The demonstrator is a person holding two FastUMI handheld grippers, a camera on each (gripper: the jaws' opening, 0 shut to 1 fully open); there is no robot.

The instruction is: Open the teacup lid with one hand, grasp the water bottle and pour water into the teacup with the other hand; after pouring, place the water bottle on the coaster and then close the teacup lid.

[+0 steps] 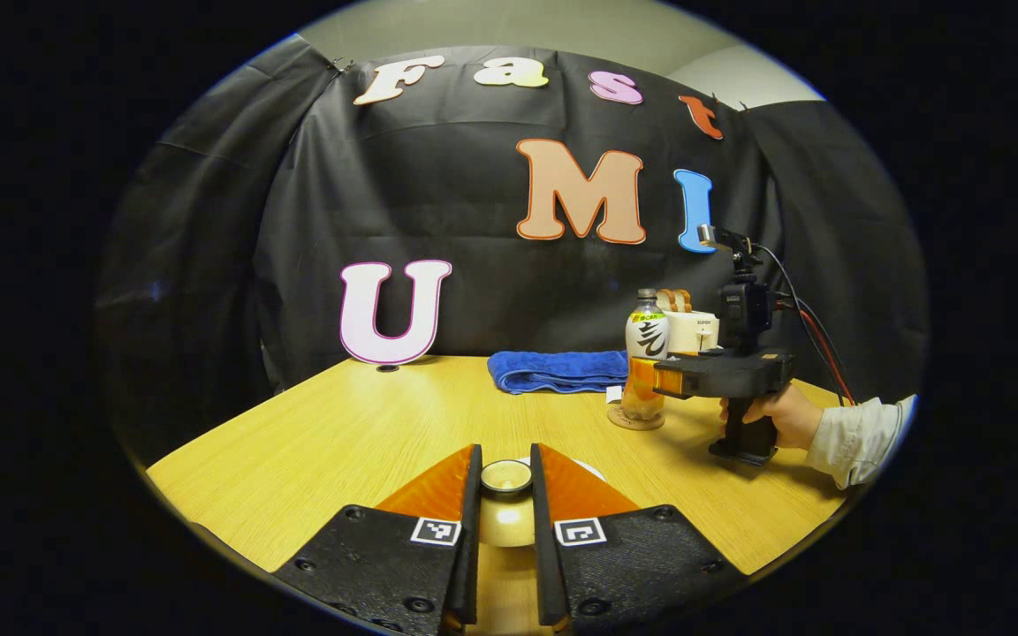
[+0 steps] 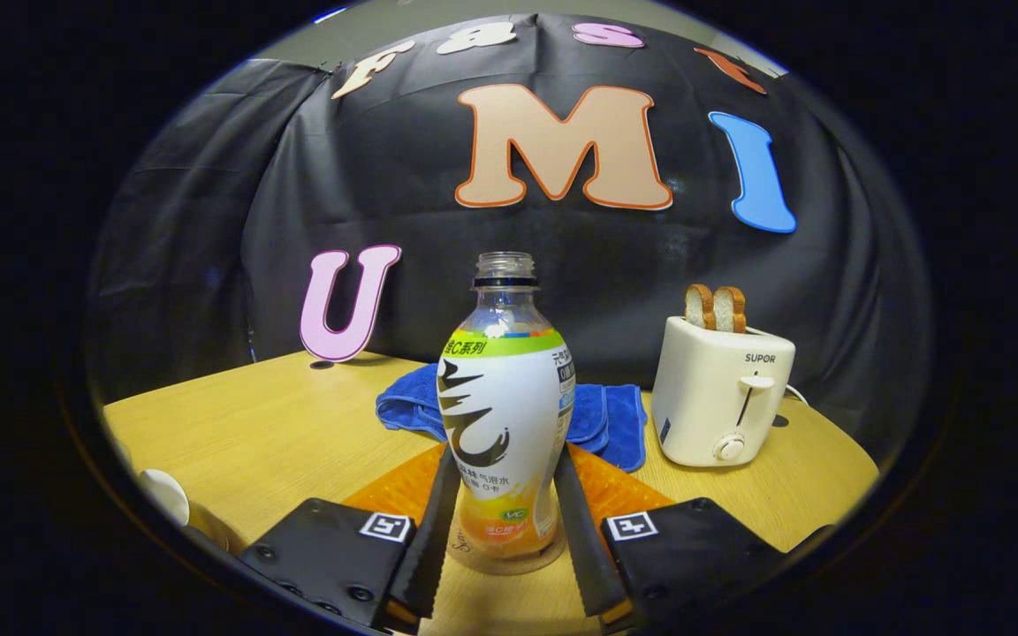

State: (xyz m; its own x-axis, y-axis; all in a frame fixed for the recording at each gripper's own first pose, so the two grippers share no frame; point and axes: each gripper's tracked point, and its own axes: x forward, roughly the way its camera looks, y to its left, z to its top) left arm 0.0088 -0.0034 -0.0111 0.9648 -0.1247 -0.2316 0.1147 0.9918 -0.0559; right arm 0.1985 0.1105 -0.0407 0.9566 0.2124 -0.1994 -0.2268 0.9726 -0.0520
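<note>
The left gripper has its two fingers nearly closed. The right gripper has its fingers a little apart. A hand holds its handle.

An uncapped water bottle with a white label stands upright on a round coaster, lower centre of the right gripper view. A pale lidded teacup sits bottom centre of the left gripper view.

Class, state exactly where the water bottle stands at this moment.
In the right gripper view, the water bottle stands upright on a coaster between the right tool's fingers, before the blue towel, left of the toaster.
</note>
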